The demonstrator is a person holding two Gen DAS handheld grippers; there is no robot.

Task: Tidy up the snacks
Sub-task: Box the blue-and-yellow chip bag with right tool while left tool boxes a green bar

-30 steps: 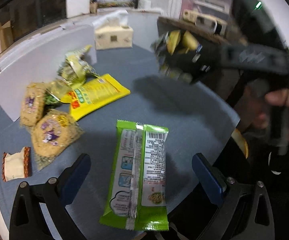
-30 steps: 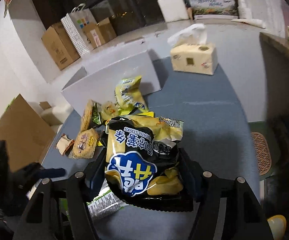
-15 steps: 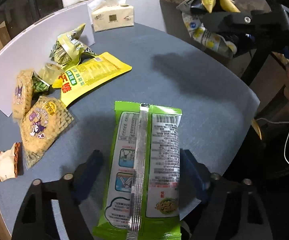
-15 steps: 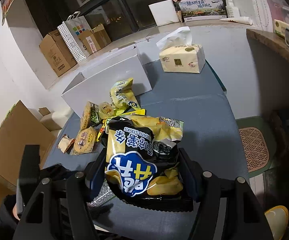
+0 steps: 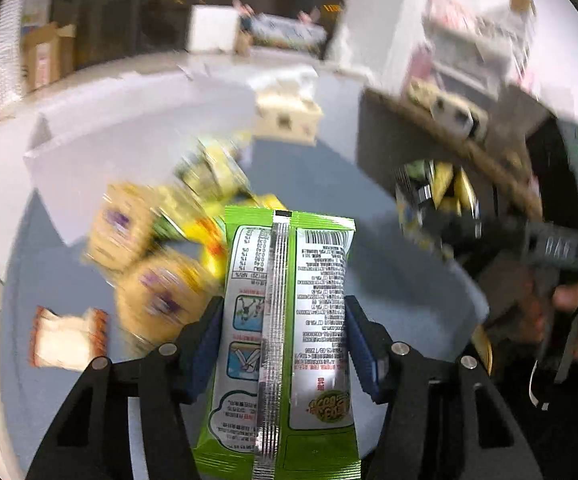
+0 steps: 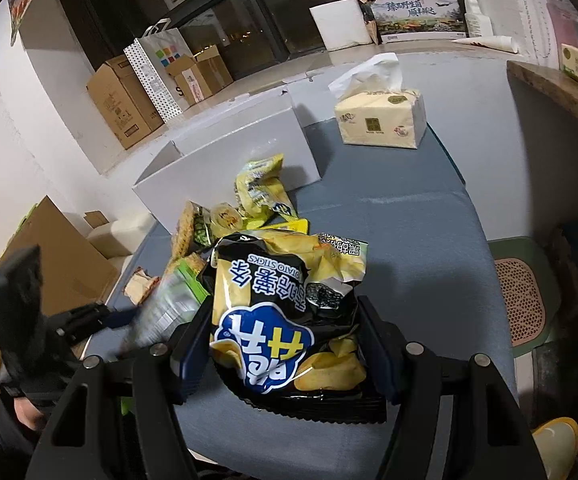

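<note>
My left gripper [image 5: 285,340] is shut on a green snack packet [image 5: 287,320], held lifted above the grey-blue table [image 5: 329,176]. My right gripper [image 6: 285,348] is shut on a black and yellow potato sticks bag [image 6: 289,308], held above the table [image 6: 409,240]. The left gripper and its green packet [image 6: 169,300] show blurred at the left of the right wrist view. The right gripper and its bag [image 5: 437,208] show at the right of the left wrist view. Several loose snack packets [image 6: 249,204] lie beside an open white box [image 6: 225,160].
A tissue box [image 6: 381,120] stands at the table's far side. A small orange-edged packet [image 5: 69,338] lies near the table's left edge. Cardboard boxes [image 6: 129,96] and a paper bag stand on the floor behind. A wooden counter [image 6: 557,92] is at the right.
My left gripper has closed on the green packet and lifted it off the table. The right gripper still holds the potato sticks bag and has moved only a little.
</note>
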